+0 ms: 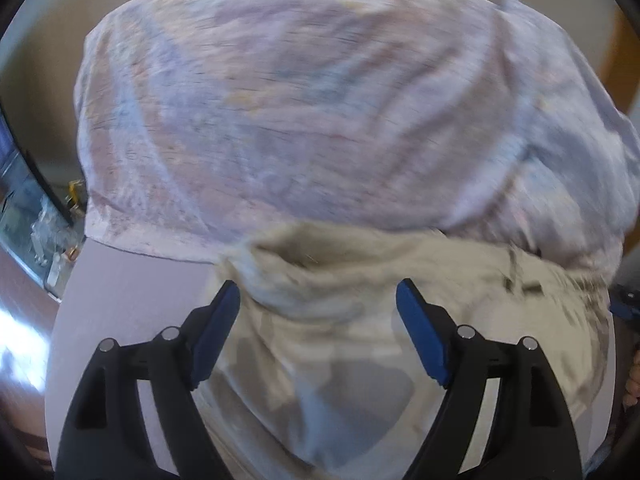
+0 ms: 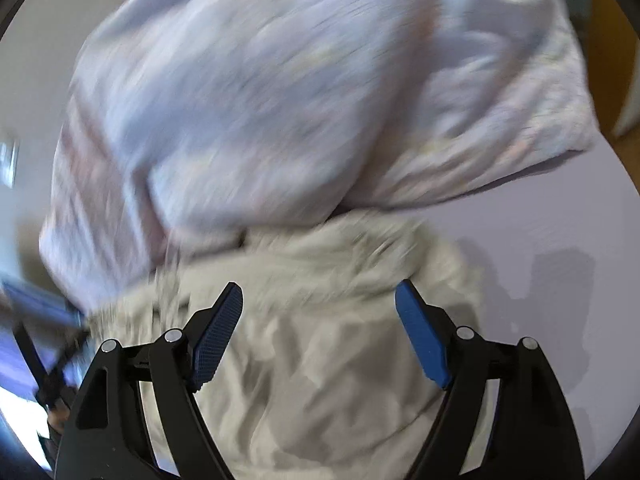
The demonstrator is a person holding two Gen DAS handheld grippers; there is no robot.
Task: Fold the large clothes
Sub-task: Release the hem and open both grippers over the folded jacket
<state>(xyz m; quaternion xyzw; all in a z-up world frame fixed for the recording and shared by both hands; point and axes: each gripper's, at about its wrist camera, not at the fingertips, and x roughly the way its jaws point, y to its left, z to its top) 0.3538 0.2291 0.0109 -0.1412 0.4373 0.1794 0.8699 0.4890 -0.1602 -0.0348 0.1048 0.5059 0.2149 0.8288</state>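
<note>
**Two garments on the table, folding hardly begun**

While both my grippers hover over the pile, nothing is held. My left gripper [image 1: 318,320] has its blue-padded jaws spread wide apart, and between them I see only cloth lying below, not pinched. My right gripper [image 2: 318,322] is the same: jaws wide, empty, pointing down at the cloth.

The task's things are two large pieces. A pale lilac garment of thin crinkled fabric with faint pastel print [image 1: 300,112] lies farther from me, spread in a broad mound. Its near edge overlaps the second piece, a crumpled beige-cream garment of soft cloth [image 2: 320,340], which is directly under both grippers. Both rest on a round light-grey table [image 2: 560,240]. The right view is strongly blurred, so small details like seams or sleeves I cannot tell.

As I judge it, the task is at an early stage. The beige piece is bunched and wrinkled, with no clean fold line visible. The lilac one looks flatter, with a straight edge on one side, but I cannot say whether it is already folded or only laid out. What remains, I think: to grasp the beige garment, spread it flat, fold it, and then deal with the lilac one.
</note>
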